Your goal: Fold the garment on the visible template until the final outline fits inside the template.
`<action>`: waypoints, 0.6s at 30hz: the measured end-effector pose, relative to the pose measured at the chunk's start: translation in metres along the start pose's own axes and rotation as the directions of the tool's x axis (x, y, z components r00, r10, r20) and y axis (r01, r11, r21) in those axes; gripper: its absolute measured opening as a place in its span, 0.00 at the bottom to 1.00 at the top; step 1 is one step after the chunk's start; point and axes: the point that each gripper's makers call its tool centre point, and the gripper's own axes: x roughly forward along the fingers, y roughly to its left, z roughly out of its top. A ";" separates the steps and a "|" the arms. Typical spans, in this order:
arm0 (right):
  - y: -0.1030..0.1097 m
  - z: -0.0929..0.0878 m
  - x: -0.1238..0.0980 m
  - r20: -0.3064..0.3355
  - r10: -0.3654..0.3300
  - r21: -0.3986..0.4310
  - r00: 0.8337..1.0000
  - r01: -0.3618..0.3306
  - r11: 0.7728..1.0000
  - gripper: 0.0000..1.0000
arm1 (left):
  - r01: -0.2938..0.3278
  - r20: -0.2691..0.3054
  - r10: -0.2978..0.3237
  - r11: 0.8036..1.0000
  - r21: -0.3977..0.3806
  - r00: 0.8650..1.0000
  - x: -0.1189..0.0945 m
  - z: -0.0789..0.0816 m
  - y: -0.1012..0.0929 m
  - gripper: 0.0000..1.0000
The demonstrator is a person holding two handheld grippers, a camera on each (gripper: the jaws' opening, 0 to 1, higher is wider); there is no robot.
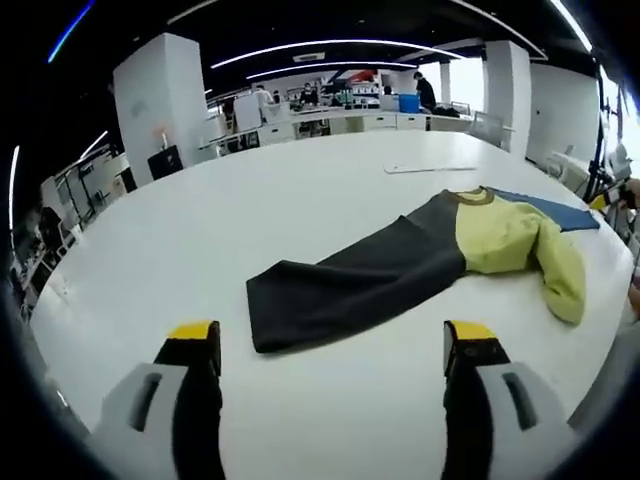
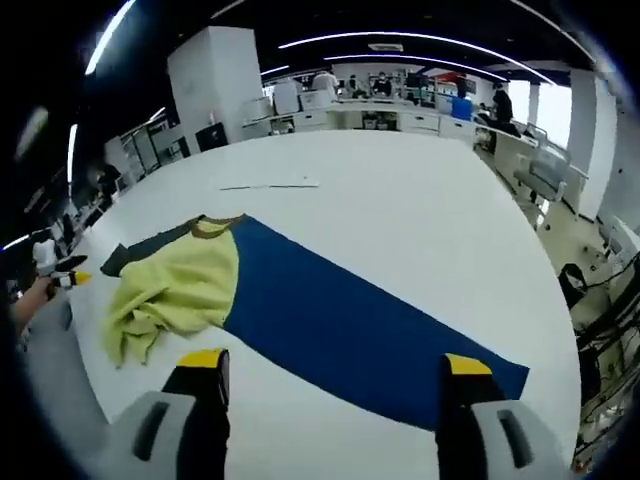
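Observation:
A garment lies flat on the white table (image 1: 200, 230). In the left gripper view its long dark grey part (image 1: 360, 285) runs toward me, with a crumpled yellow-green part (image 1: 520, 245) and a blue strip (image 1: 560, 212) beyond. In the right gripper view the blue part (image 2: 340, 320) stretches across the table beside the yellow-green bunch (image 2: 175, 290), and the grey part (image 2: 145, 248) lies behind. My left gripper (image 1: 332, 340) is open just short of the grey hem. My right gripper (image 2: 335, 365) is open over the blue edge. Neither holds anything. I cannot tell a template apart from the cloth.
A thin white sheet (image 1: 430, 167) (image 2: 270, 184) lies on the table beyond the garment. A hand with a yellow-tipped gripper (image 2: 65, 275) shows at the table's left edge. White pillars (image 1: 160, 100), desks and people stand far behind. The table's edge drops off at the right (image 2: 560, 330).

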 end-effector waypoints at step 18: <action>0.198 0.013 0.022 -0.043 0.395 -0.297 0.918 -0.389 0.872 0.82 | 0.079 0.040 -0.081 0.996 0.045 0.996 -0.032 0.021 -0.047 0.99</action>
